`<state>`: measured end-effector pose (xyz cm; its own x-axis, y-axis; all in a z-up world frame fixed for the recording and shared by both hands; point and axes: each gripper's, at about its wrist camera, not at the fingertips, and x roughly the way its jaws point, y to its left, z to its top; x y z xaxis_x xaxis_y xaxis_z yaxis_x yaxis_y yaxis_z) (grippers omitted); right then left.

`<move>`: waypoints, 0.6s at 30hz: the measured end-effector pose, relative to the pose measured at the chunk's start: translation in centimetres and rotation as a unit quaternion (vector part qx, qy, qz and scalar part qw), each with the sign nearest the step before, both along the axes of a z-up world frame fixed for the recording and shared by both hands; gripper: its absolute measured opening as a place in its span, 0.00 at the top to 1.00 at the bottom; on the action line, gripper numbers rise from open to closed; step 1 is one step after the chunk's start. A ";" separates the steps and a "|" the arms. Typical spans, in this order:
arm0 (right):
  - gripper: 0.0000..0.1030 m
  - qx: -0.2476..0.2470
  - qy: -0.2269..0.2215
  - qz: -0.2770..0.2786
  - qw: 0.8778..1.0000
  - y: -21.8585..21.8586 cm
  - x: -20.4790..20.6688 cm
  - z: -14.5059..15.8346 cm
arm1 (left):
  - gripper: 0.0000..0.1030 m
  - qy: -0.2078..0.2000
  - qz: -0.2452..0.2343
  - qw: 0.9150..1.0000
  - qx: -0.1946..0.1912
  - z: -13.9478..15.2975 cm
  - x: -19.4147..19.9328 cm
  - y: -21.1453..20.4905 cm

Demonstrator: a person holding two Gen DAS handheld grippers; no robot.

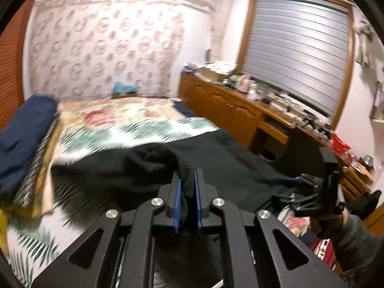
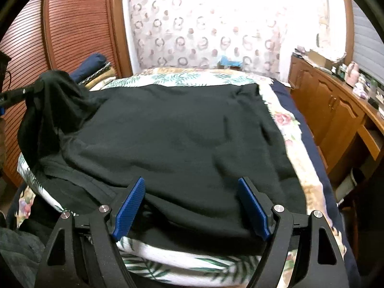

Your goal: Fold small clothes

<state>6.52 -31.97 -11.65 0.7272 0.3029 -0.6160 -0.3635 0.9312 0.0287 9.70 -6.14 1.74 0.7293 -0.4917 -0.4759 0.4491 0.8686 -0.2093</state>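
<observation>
Nearest us, the right tongs (image 2: 192, 206) stand wide apart over the near hem of the black garment (image 2: 172, 132), gripping nothing. The garment lies spread on the bed (image 2: 192, 266) with its leaf-print cover. The left tongs (image 1: 186, 193) are clamped on its raised corner. Beyond, a wooden cabinet (image 1: 216, 100) lines the wall.

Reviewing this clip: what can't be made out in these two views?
- Left wrist view: motion blur smears the bedspread; the small items on the wooden counter are unreadable.
- Right wrist view: the left gripper is cut off by the left edge.
- Both views: which part of the black garment is pinched.
</observation>
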 end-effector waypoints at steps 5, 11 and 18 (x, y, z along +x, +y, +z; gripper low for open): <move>0.21 0.012 -0.002 -0.018 1.000 -0.7 -1.0 -0.3 | 0.90 -0.019 -0.045 0.999 0.007 2.0 1.4 -4.4; 0.21 0.023 -0.007 -0.034 0.999 -1.3 -2.2 -0.3 | 0.90 -0.023 -0.090 0.996 0.013 3.5 3.1 -9.3; 0.21 0.037 -0.013 -0.054 0.998 -1.4 -3.4 -0.3 | 0.90 -0.031 -0.135 0.990 0.026 5.3 2.9 -13.9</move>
<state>3.12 -33.37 -11.99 0.7729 0.2671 -0.5756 -0.2635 0.9603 0.0917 12.55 -20.08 7.08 0.6024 -0.6493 -0.4643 0.6774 0.7235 -0.1328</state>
